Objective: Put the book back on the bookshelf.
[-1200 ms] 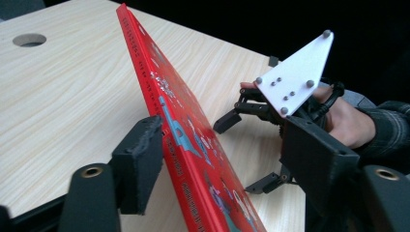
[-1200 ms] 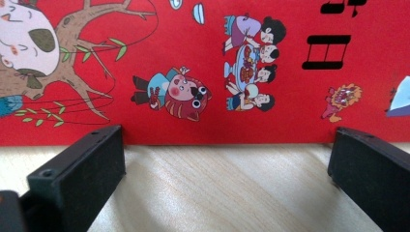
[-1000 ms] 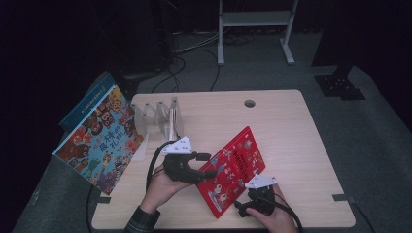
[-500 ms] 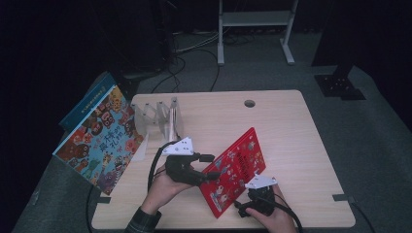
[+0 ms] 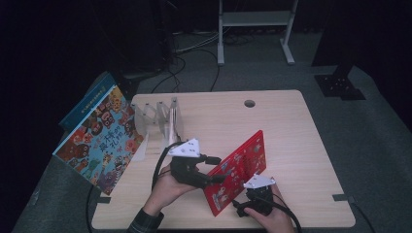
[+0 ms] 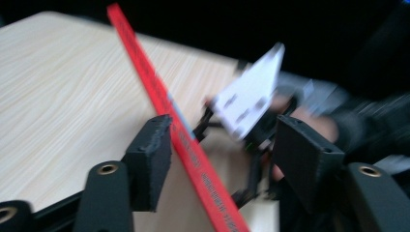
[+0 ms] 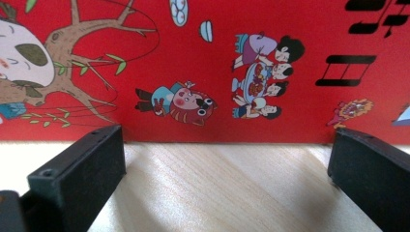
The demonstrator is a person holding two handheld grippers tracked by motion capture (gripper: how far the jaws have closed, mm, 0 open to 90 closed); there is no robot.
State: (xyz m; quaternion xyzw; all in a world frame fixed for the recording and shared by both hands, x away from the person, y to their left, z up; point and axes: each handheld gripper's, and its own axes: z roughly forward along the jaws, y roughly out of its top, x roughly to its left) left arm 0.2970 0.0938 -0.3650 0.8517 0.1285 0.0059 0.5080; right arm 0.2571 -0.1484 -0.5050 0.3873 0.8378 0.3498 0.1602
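Note:
A red picture book [image 5: 236, 167] stands on its lower edge near the table's front, leaning. My left gripper [image 5: 215, 170] is open and straddles the book's left end. In the left gripper view the red edge [image 6: 186, 140] runs between the jaws and rests against the left pad [image 6: 153, 145], while the right pad [image 6: 304, 154] stands apart from it. My right gripper [image 5: 253, 193] sits just in front of the book, open. In the right gripper view the cartoon cover [image 7: 203, 72] stands right ahead of the wide-apart gripper [image 7: 229, 154], its bottom edge on the wood.
A clear acrylic book rack [image 5: 160, 121] stands at the table's back left. A colourful picture book [image 5: 99, 138] leans beside it over the left edge, with a blue book [image 5: 85, 102] behind it. A cable hole [image 5: 249, 103] lies at the back of the table [image 5: 301, 141].
My left gripper has edged right, bringing its jaws around the red book's end. The book's top corner has shifted slightly right. The right gripper has stayed put.

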